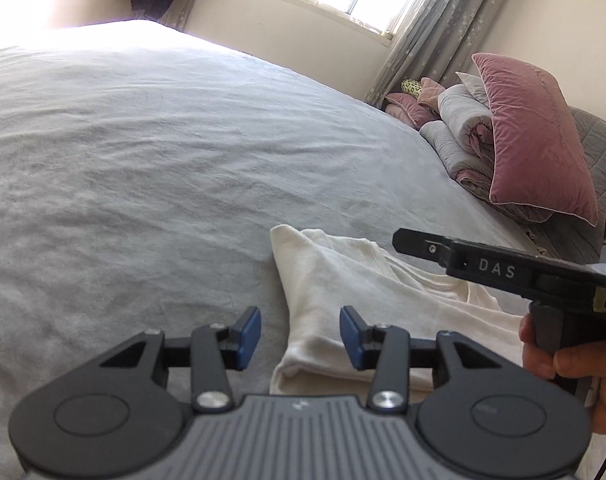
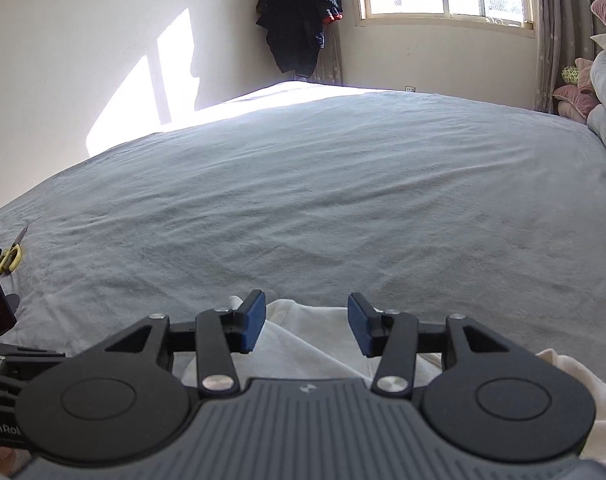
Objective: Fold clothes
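- One cream-white T-shirt (image 1: 343, 280) lies partly folded on the grey bed (image 1: 143, 140), at its near edge and well apart from the pink pillow (image 1: 543, 140) and rolled bedding by the headboard.
- Left gripper (image 1: 300, 338) hovers over the shirt's folded left edge, jaws about half open, nothing between the blue pads.
- Right gripper (image 2: 307, 328) sits above the shirt's far edge, jaws likewise half open and empty; a hand (image 1: 575, 364) holds its handle.
- Risk: a pinch from here could catch the bed sheet with the shirt, or only its top layer, and drag the fold crooked.
- Yellow-handled scissors (image 2: 11, 254) lie on the bed far left of the shirt, clear unless the cloth is swept wide.
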### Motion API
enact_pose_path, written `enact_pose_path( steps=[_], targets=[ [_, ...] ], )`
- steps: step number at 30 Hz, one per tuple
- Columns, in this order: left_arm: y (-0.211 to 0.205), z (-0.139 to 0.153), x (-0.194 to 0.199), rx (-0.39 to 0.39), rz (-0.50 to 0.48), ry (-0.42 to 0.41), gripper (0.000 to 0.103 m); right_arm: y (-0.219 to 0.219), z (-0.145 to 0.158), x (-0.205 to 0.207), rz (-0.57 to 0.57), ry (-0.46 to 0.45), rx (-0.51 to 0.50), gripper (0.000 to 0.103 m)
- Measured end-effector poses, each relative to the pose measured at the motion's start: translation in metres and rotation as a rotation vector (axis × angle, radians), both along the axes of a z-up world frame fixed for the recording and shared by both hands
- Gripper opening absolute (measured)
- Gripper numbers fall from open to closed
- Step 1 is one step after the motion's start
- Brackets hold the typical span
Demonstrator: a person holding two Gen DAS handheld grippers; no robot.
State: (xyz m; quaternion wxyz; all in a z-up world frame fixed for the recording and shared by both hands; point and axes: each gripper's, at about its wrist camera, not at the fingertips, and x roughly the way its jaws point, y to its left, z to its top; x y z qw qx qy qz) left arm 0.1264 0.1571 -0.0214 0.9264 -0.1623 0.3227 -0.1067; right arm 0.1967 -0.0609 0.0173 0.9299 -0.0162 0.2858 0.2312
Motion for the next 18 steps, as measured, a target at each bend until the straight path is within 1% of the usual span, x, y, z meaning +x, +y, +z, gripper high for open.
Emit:
enact_pose_path(
  steps=[2,3,5,7,11,12,15,16,17,18],
  targets=[
    [-0.011,0.004,-0.005,0.049,-0.029,-0.054,0.031,-0.028,0.000,-0.016,-0.048,-0.004,-0.018,0.050],
    [-0.018,0.005,-0.006,0.065,-0.050,-0.064,0.030,-0.042,-0.001,-0.023,-0.066,-0.004,-0.030,0.050],
    [-0.029,0.006,-0.005,0.105,-0.081,-0.064,0.018,-0.071,-0.001,-0.037,-0.114,-0.010,-0.058,0.050],
    [-0.039,0.007,0.000,0.155,-0.088,-0.053,0.015,-0.103,-0.001,-0.049,-0.173,-0.015,-0.083,0.050],
    [-0.050,0.009,0.015,0.192,-0.116,-0.058,0.013,-0.159,-0.005,-0.057,-0.304,0.014,-0.064,0.049],
    [-0.051,0.007,0.020,0.205,-0.113,-0.051,0.013,-0.167,-0.007,-0.057,-0.323,0.018,-0.058,0.047],
    [-0.054,-0.001,0.037,0.246,-0.101,-0.028,0.011,-0.182,-0.011,-0.061,-0.348,0.025,-0.028,0.043],
    [-0.051,-0.006,0.040,0.239,-0.091,-0.022,0.009,-0.184,-0.014,-0.062,-0.343,0.026,-0.015,0.043],
    [-0.049,-0.011,0.042,0.229,-0.081,-0.018,0.003,-0.185,-0.017,-0.063,-0.335,0.030,-0.011,0.043],
    [-0.046,-0.016,0.044,0.219,-0.070,-0.013,0.003,-0.185,-0.019,-0.064,-0.326,0.033,-0.006,0.042]
  ],
)
